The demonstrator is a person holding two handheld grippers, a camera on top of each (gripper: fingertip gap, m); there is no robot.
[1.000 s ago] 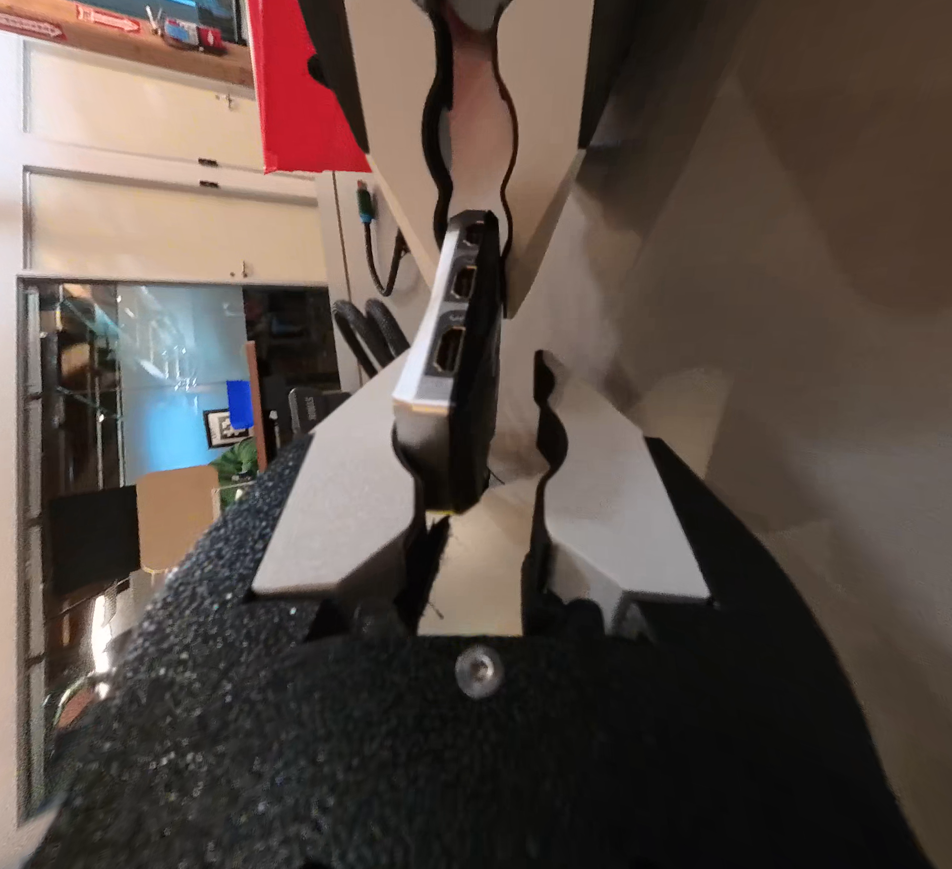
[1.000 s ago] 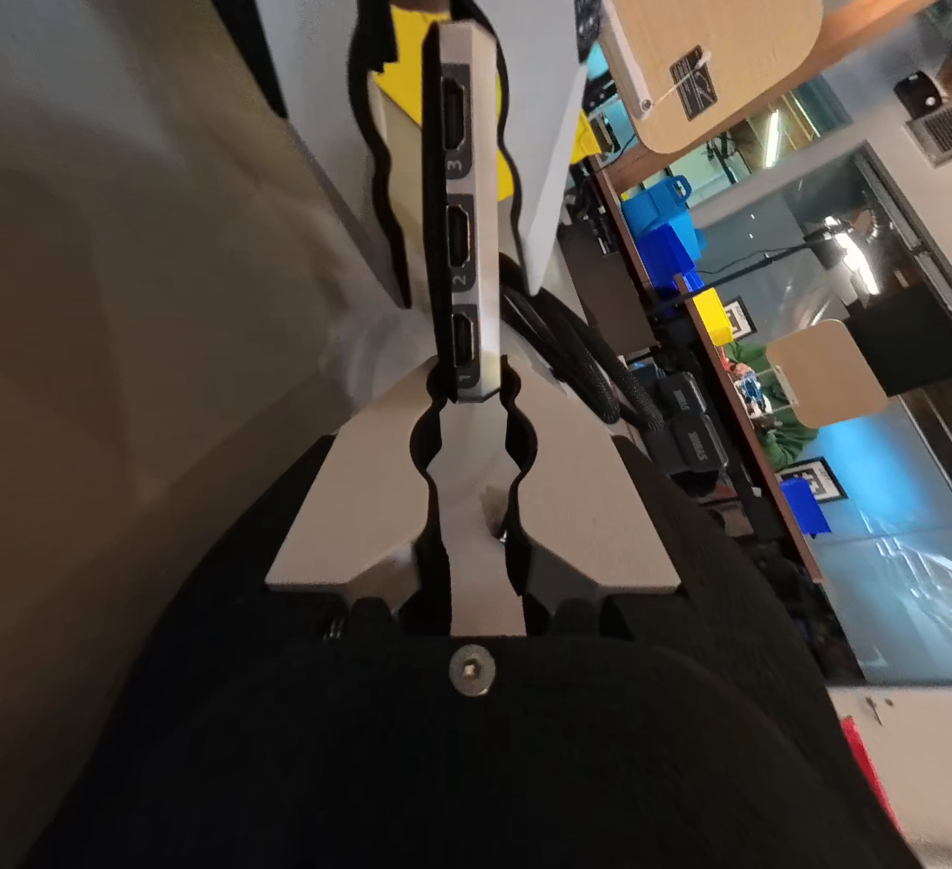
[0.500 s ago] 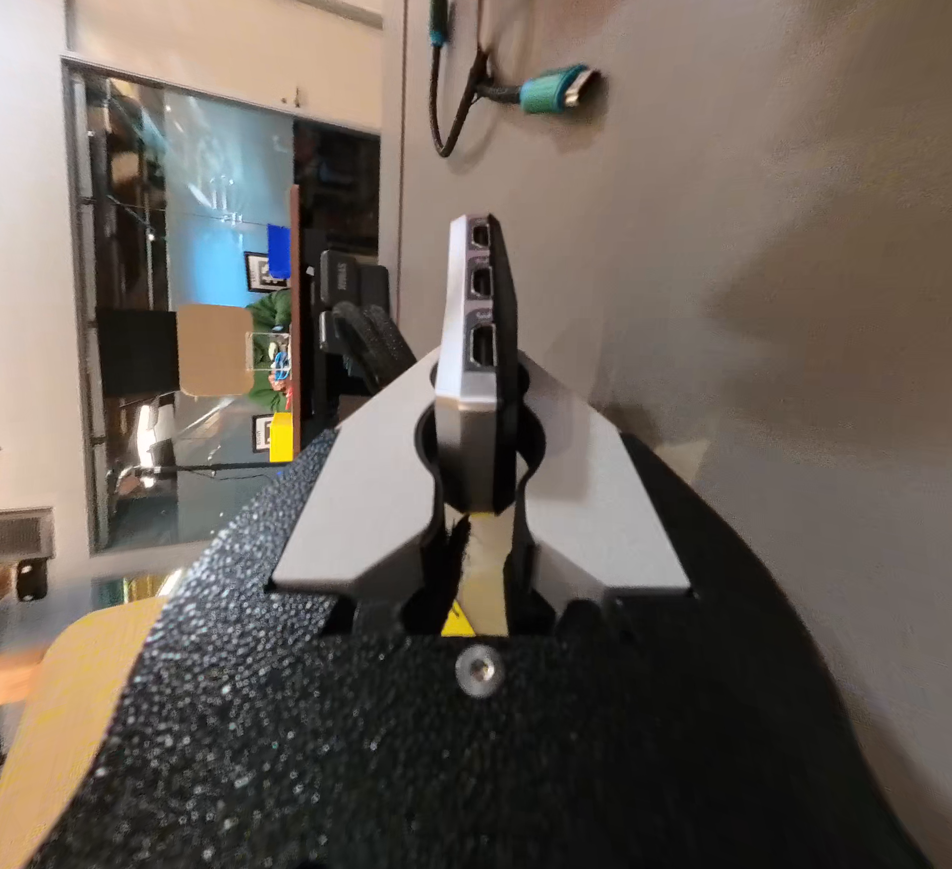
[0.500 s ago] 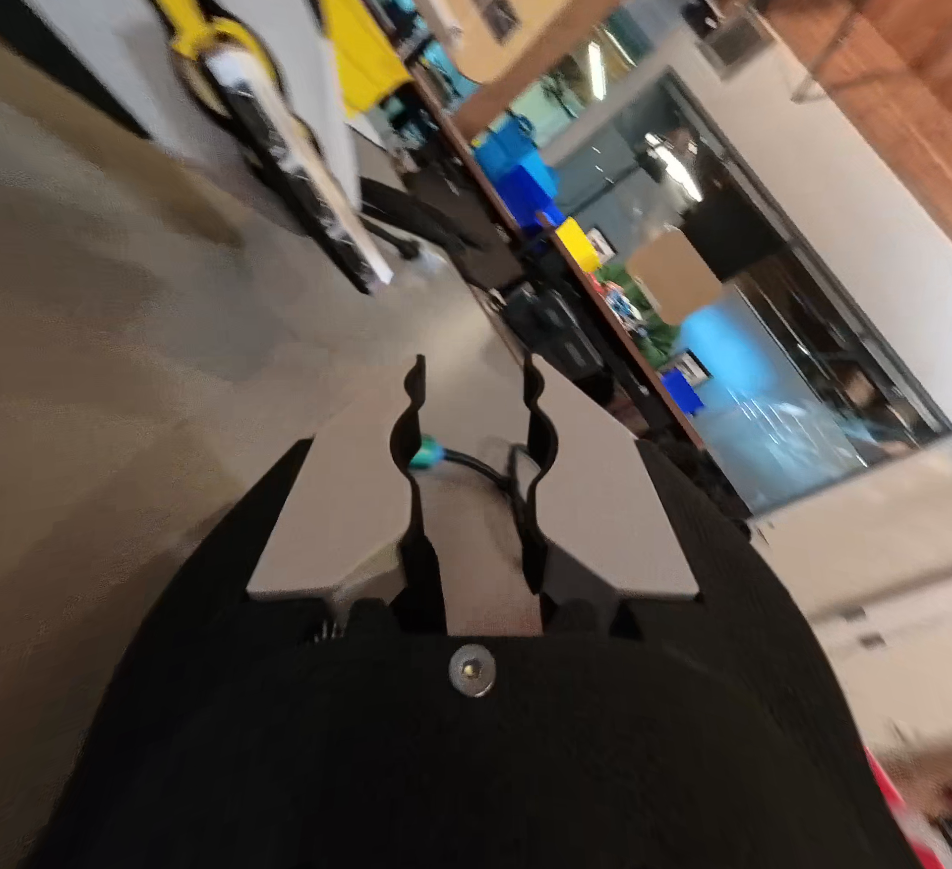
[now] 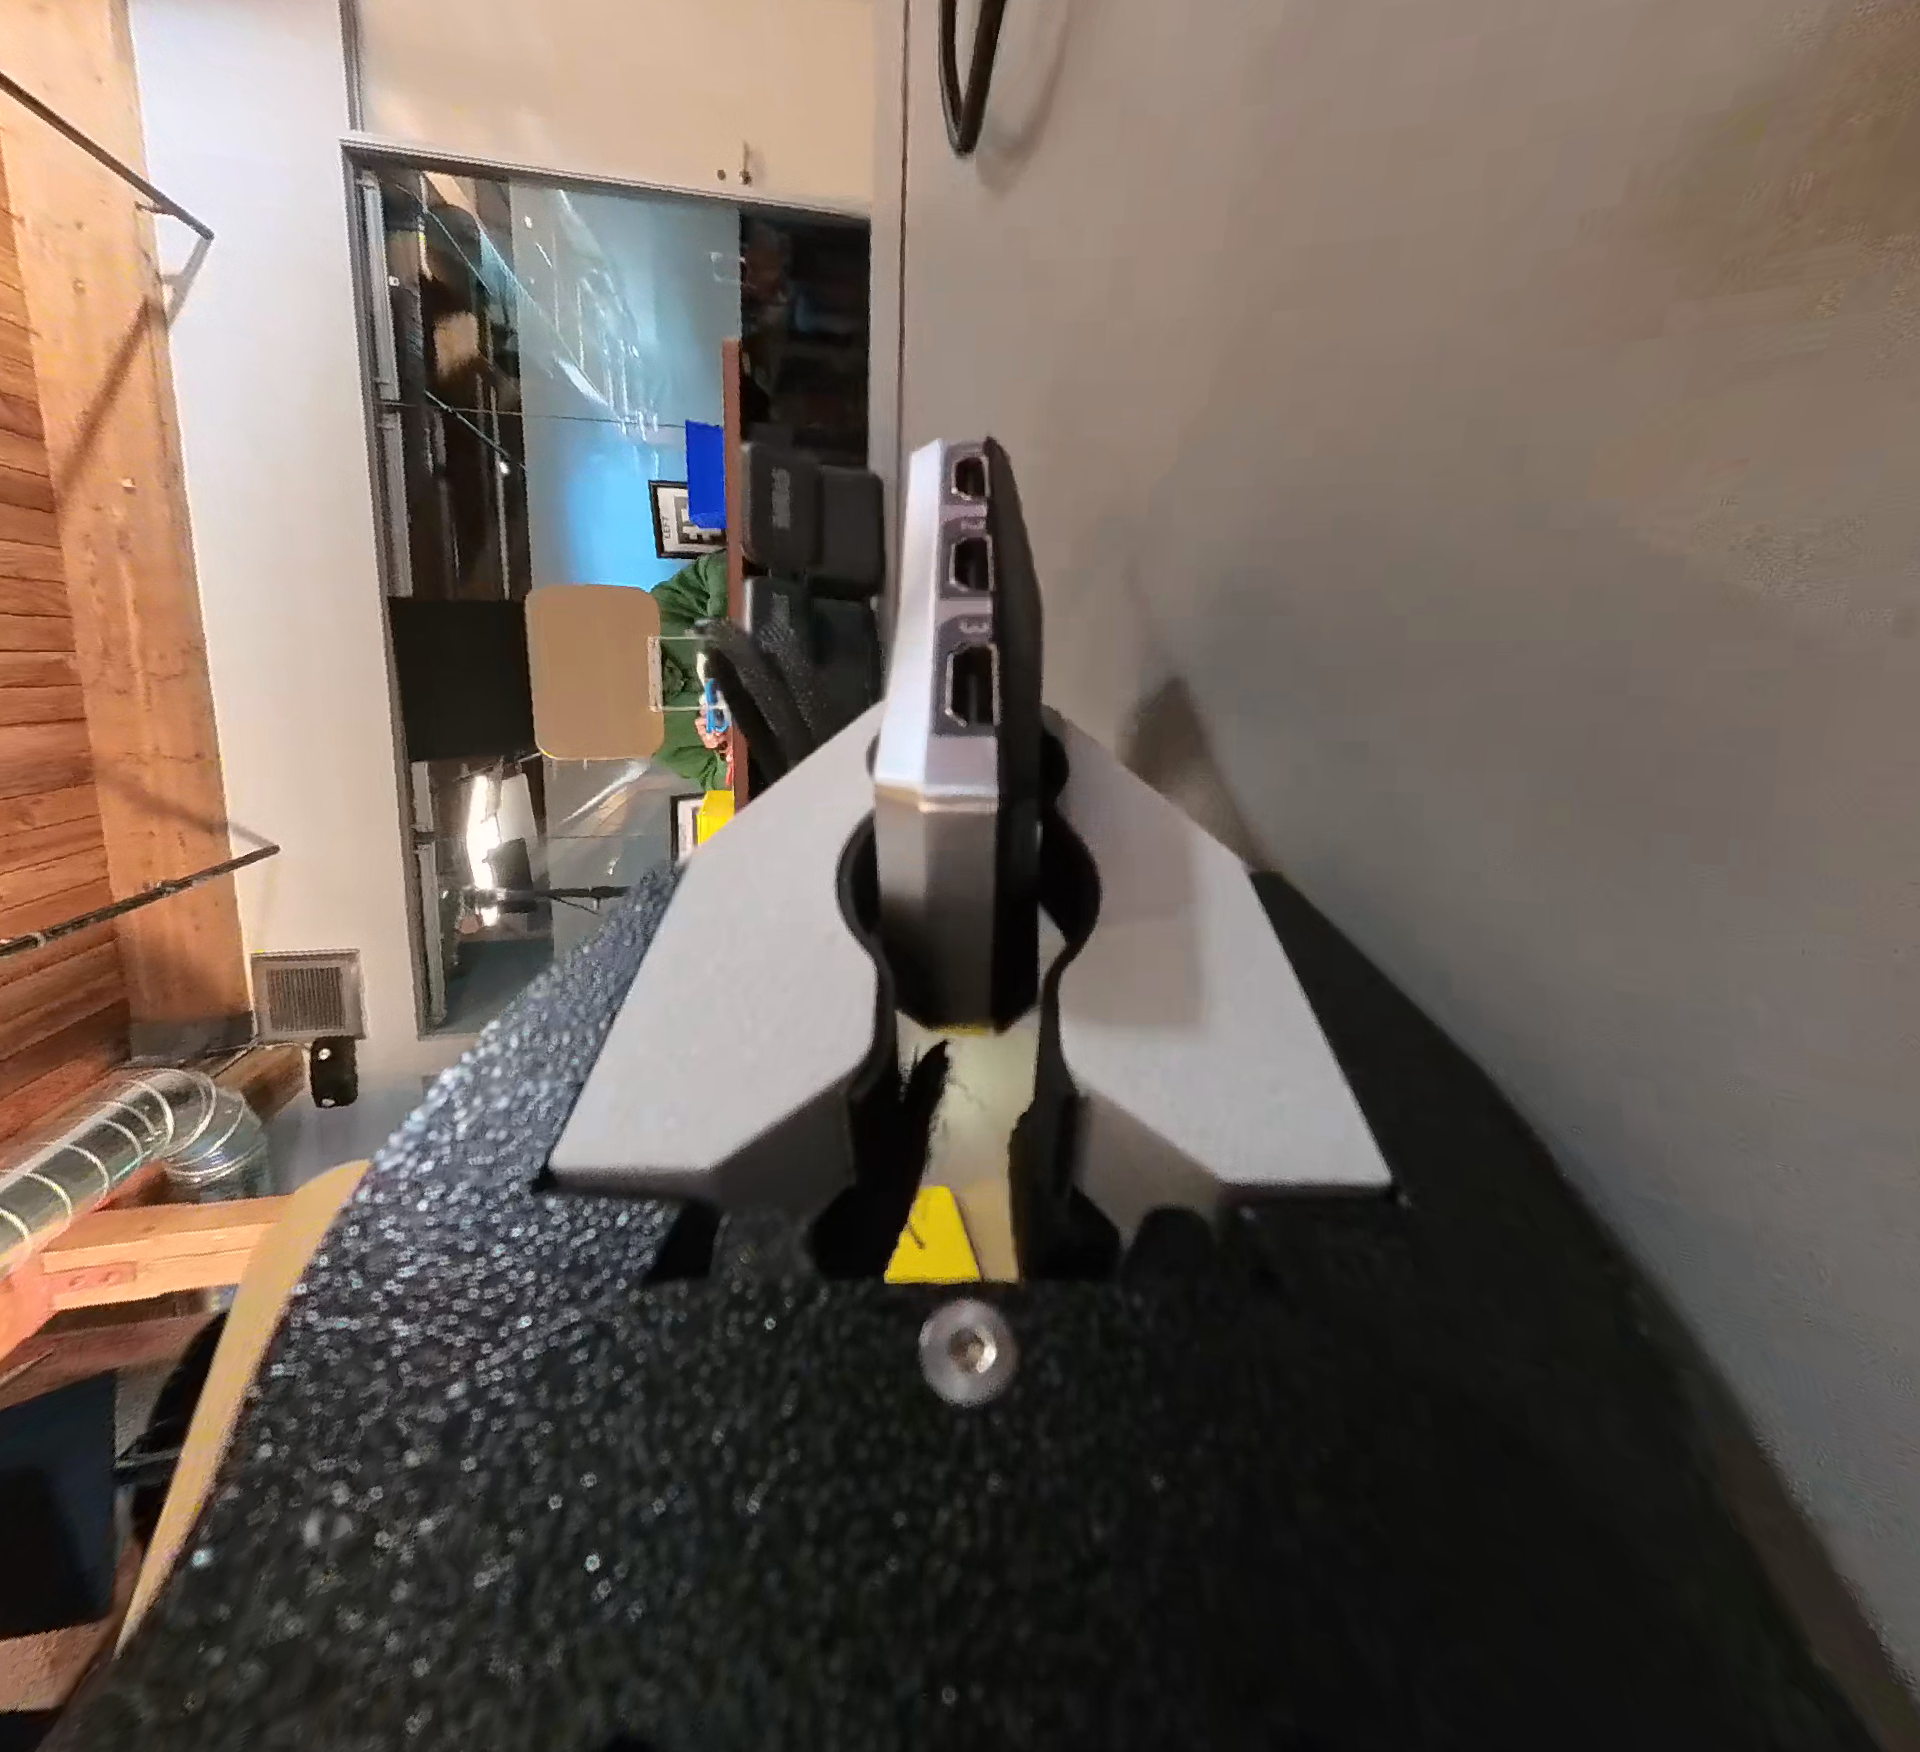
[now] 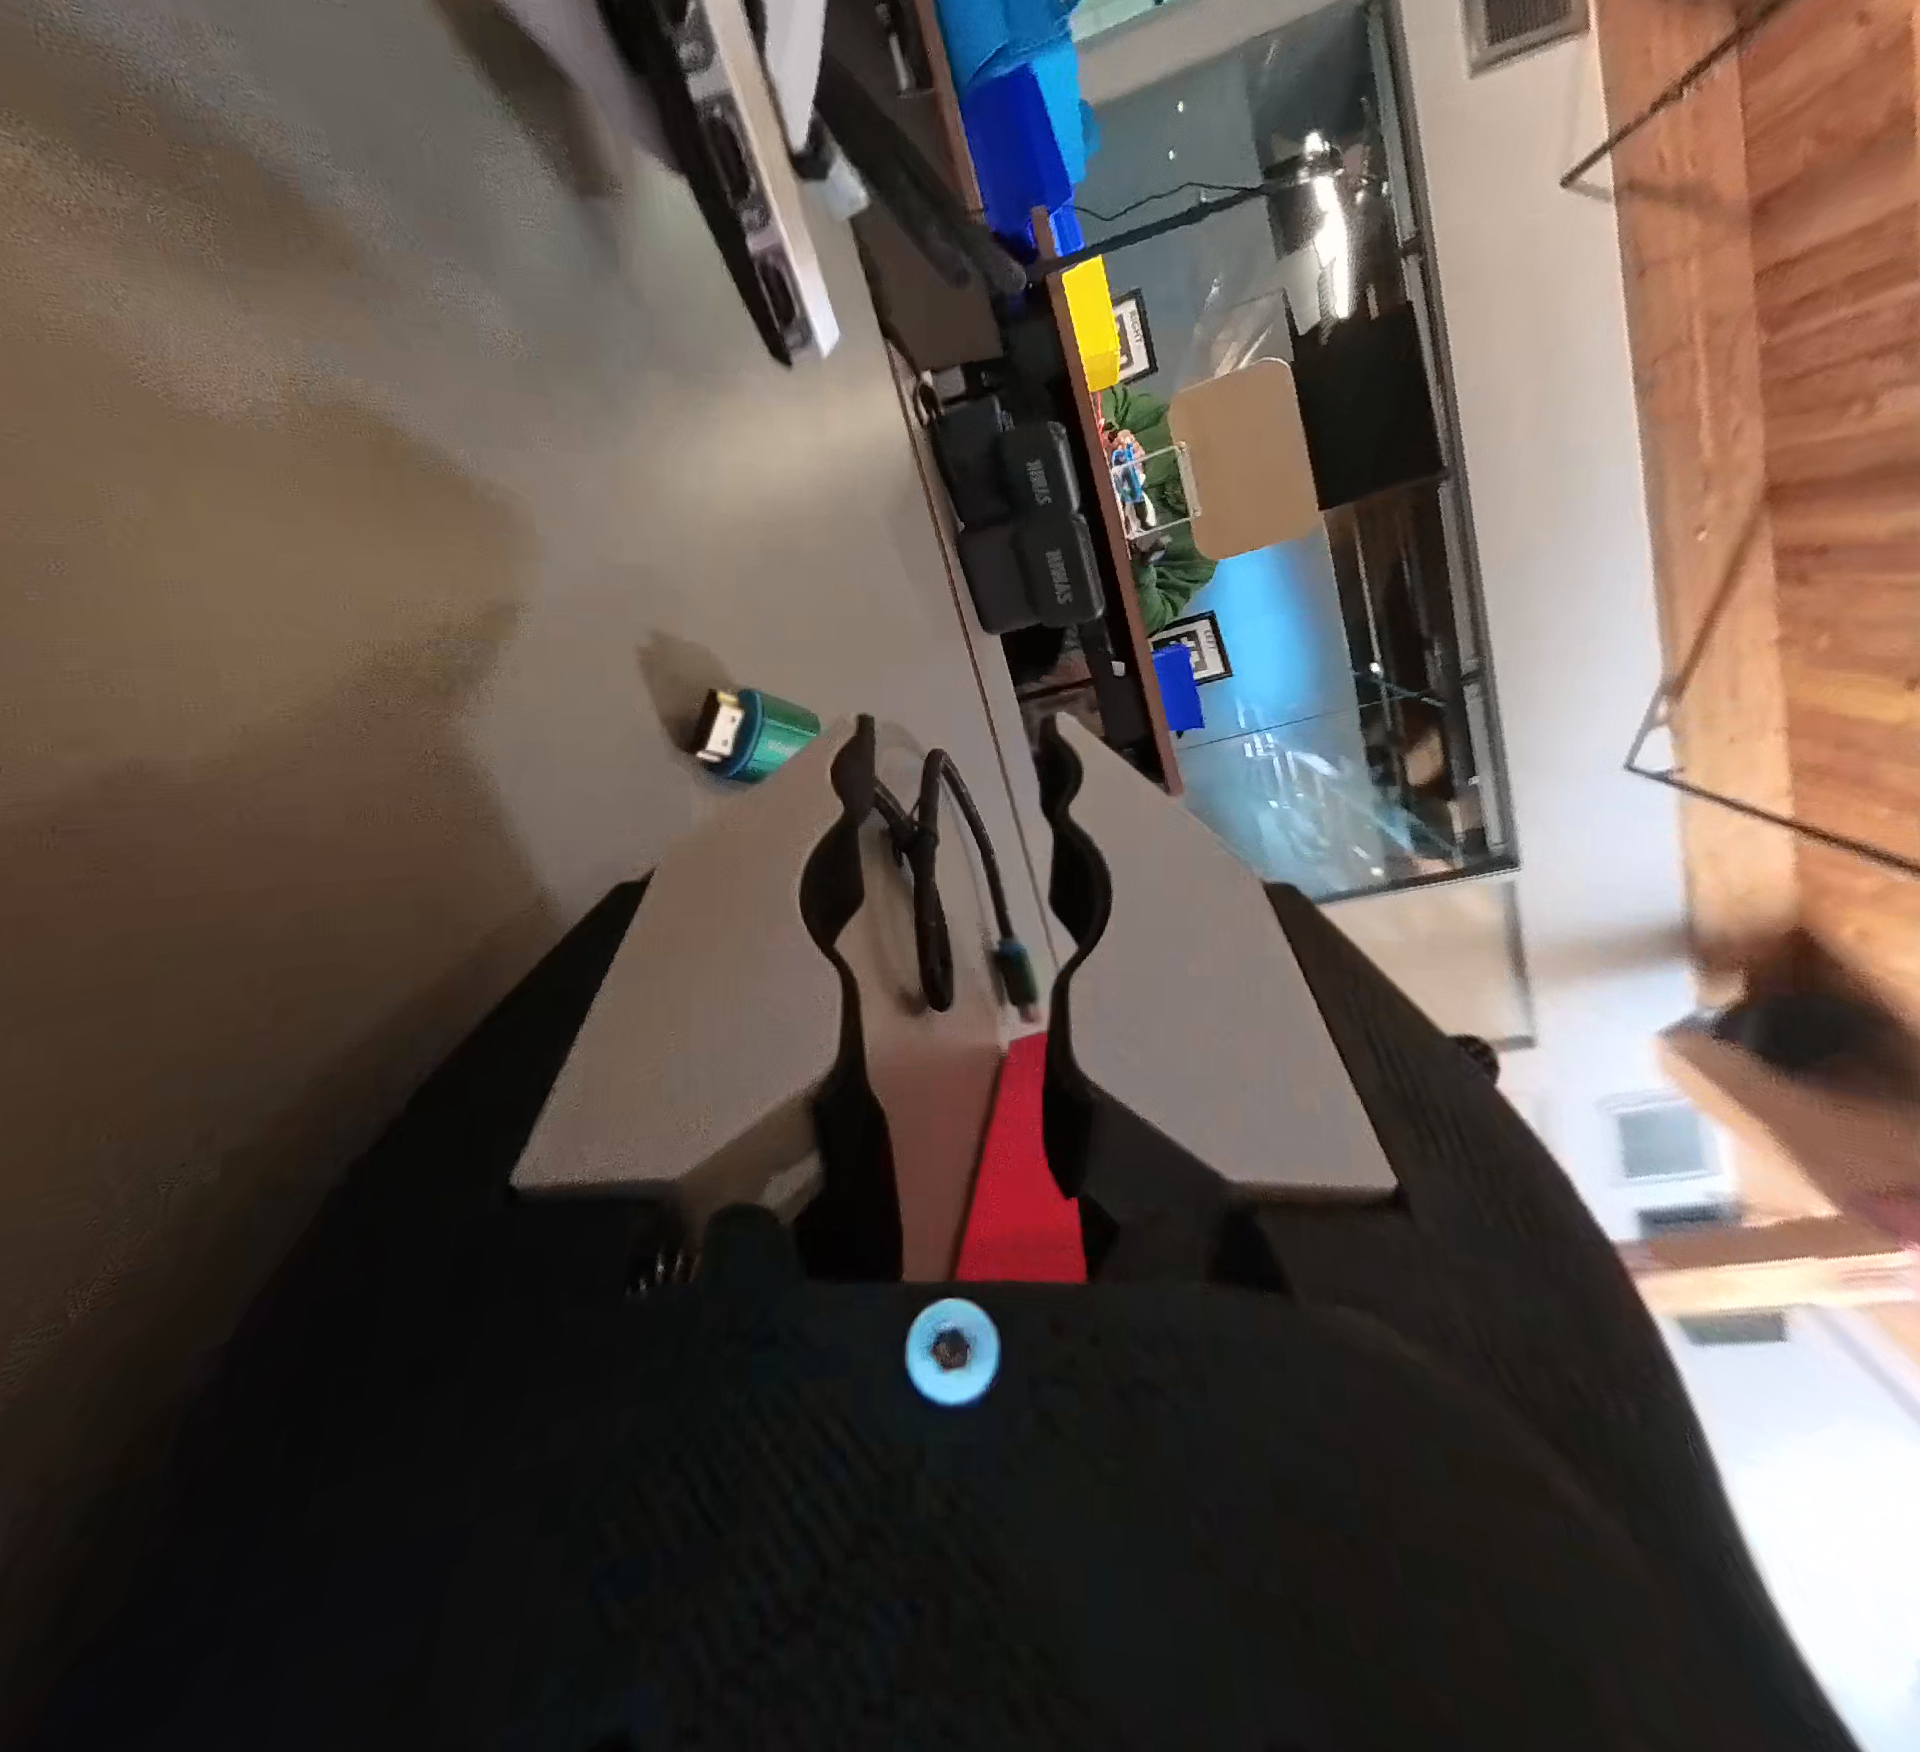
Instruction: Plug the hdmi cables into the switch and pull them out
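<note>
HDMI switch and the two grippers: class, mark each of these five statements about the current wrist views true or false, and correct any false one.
1. The left gripper is shut on the HDMI switch. True.
2. A cable is plugged into one of the switch's three visible ports. False: all three are empty.
3. The right gripper holds the teal plug. False: it is open and empty, and the plug lies on the grey table.
4. The black cable shows between the right gripper's fingers. True.
5. The teal plug is red. False: it is teal with a metal tip.
</note>
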